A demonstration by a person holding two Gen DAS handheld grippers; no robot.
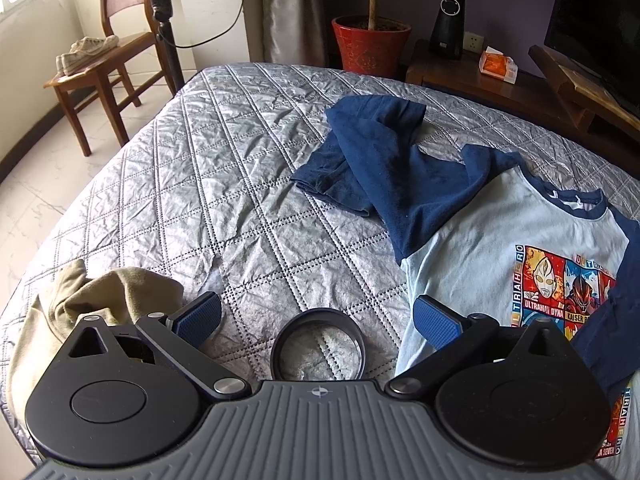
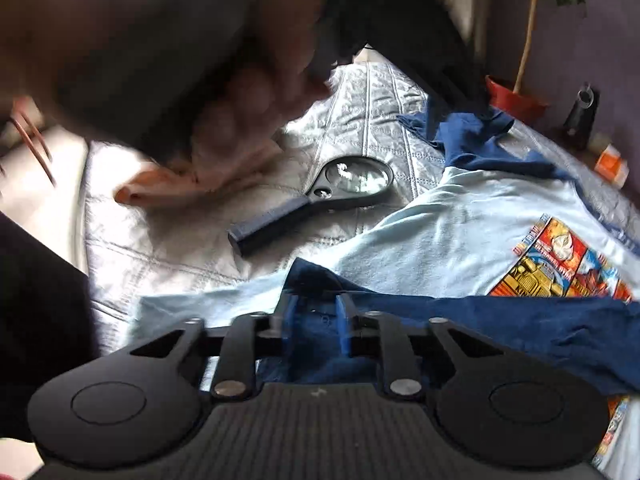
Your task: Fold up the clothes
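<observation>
Left gripper [image 1: 316, 314]: jaws wide apart, empty, over the grey quilted bed [image 1: 224, 184].
Right gripper [image 2: 316, 326]: jaws slightly apart, navy sleeve [image 2: 520, 334] cloth between them.
Light-blue printed T-shirt with navy sleeves [image 1: 480, 236]: spread near the bed's right edge.
Black magnifying glass [image 2: 348, 184]: on the bed beside the shirt.
Beige cloth [image 1: 80, 304]: at the near left corner.

Pale-blue, navy-sleeved printed T-shirt [image 1: 480, 232] spread on bed, one sleeve folded inward

Blurred hand [image 2: 224, 120] hiding bed corner, magnifying glass [image 1: 318, 346] handle hidden
</observation>
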